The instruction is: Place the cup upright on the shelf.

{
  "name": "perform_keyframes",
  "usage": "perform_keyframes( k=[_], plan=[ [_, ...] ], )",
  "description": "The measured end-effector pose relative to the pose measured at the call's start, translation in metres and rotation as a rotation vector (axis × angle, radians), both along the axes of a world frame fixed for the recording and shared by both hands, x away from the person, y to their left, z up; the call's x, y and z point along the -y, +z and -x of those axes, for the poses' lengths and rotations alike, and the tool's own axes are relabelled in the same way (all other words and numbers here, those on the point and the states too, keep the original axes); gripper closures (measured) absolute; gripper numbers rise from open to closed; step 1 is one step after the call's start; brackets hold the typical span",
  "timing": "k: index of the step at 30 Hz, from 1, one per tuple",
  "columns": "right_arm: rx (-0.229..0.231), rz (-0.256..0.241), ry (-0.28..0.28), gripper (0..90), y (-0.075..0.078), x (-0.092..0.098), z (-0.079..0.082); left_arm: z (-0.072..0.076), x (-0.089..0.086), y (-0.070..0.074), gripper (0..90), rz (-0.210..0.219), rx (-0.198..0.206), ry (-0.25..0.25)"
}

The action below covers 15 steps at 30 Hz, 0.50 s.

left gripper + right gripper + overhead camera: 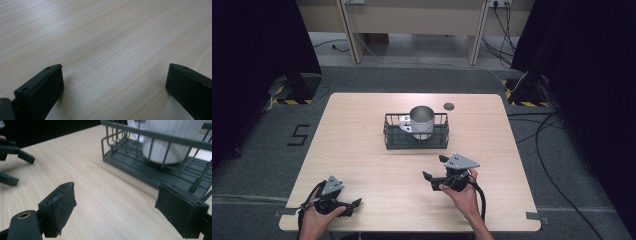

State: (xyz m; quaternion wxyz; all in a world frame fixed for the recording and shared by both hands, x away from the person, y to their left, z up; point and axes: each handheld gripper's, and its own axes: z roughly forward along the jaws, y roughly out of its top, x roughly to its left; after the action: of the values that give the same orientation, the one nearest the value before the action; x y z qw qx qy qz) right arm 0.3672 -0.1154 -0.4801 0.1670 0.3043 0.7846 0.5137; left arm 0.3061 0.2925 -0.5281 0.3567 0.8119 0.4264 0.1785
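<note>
With both jaws spread wide and empty, my left gripper [354, 204] and right gripper [435, 170] sit low in the frame, so I judge nothing is begun and the next move is a reach up toward the steel cup [421, 120] in the wire basket [391, 136] at centre of the counter [362, 160].

A single figure can be read: a dark numeral "5" [299, 135] marked on the grey floor [257, 165], at about nine o'clock from the wooden table [362, 150], just off its left edge in the high view. It is drawn in blocky straight strokes. No readable lettering, brand or label appears elsewhere.
</note>
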Motion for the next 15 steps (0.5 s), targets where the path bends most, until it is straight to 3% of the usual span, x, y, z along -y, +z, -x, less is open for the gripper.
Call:
perform_keyframes(
  k=[7,15],
  plan=[
    [-0.007,0.053,0.021,15.7,-0.007,-0.002,0.013,0.000,0.000,0.000,0.9,0.001,0.000,0.001],
    [-0.026,0.055,0.041,16.7,-0.012,-0.003,0.023,0.000,0.000,0.000,0.9,0.001,0.000,0.001]
  ],
)
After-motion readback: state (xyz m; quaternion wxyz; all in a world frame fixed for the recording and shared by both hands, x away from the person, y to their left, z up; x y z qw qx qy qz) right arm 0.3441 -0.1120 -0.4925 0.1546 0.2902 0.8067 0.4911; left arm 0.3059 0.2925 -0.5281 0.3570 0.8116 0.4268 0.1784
